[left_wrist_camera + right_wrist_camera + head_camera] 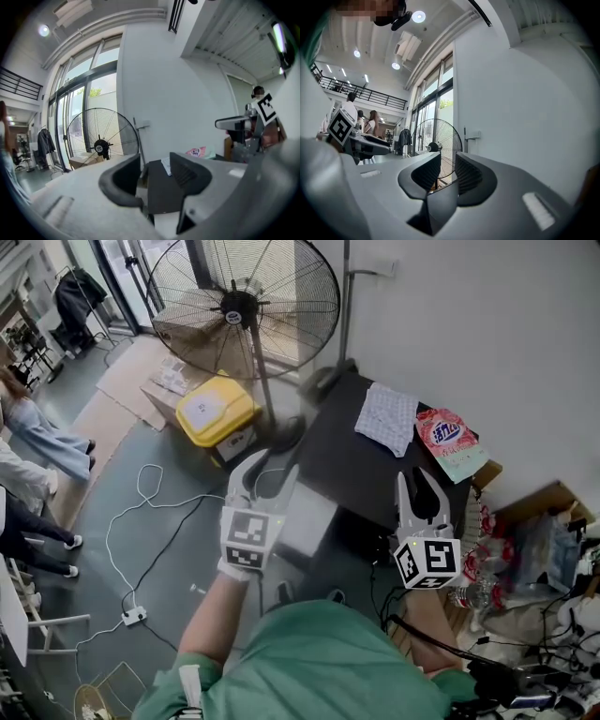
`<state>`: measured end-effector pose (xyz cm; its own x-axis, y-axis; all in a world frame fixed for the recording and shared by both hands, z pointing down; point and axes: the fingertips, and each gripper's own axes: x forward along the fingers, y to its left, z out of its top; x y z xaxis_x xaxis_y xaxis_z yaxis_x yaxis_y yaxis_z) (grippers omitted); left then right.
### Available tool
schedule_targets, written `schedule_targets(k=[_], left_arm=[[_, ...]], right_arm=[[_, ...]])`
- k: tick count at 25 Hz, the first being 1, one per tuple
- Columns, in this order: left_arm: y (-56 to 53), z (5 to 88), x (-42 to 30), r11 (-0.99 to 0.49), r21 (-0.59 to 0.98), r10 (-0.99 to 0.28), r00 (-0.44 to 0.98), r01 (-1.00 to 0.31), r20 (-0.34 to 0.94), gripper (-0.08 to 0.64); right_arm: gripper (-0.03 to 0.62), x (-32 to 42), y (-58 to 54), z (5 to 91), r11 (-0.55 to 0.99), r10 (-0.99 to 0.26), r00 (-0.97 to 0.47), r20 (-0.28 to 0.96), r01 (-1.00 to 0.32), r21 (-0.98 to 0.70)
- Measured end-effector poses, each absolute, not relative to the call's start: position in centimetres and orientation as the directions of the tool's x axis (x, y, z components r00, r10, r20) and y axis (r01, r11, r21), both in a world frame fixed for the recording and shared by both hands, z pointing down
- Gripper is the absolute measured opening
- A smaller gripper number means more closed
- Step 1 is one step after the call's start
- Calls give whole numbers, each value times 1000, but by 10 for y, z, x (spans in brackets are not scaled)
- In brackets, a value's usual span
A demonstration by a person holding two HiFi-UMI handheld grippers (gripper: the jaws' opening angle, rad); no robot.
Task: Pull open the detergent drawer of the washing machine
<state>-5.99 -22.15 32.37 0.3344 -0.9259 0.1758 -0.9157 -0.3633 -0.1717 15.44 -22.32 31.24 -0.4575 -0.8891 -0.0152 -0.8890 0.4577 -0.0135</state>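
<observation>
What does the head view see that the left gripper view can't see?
Only the head view shows the yellow bin, the white power strip on the floor and the person's green shirt. Only the left gripper view shows the ceiling lamp and the balcony railing. Both show the big fan, the pink bag and the checked cloth.

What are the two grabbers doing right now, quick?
Left gripper: open, holding nothing.
Right gripper: open, holding nothing.
</observation>
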Motion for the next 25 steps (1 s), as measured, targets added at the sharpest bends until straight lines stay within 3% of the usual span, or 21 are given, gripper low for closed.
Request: schedule_targets(k=[3,25], left_arm=[[-221,323,-61,-364,-146,-925,338,-920,177,192],[-227,328,-54,-350,-142,-929,323,-926,180,189]], right_arm=[[60,157,-225,313,445,-896,-445,-7,-895,-22],[60,160,-232,319,478,-878,-478,-12,-878,2]])
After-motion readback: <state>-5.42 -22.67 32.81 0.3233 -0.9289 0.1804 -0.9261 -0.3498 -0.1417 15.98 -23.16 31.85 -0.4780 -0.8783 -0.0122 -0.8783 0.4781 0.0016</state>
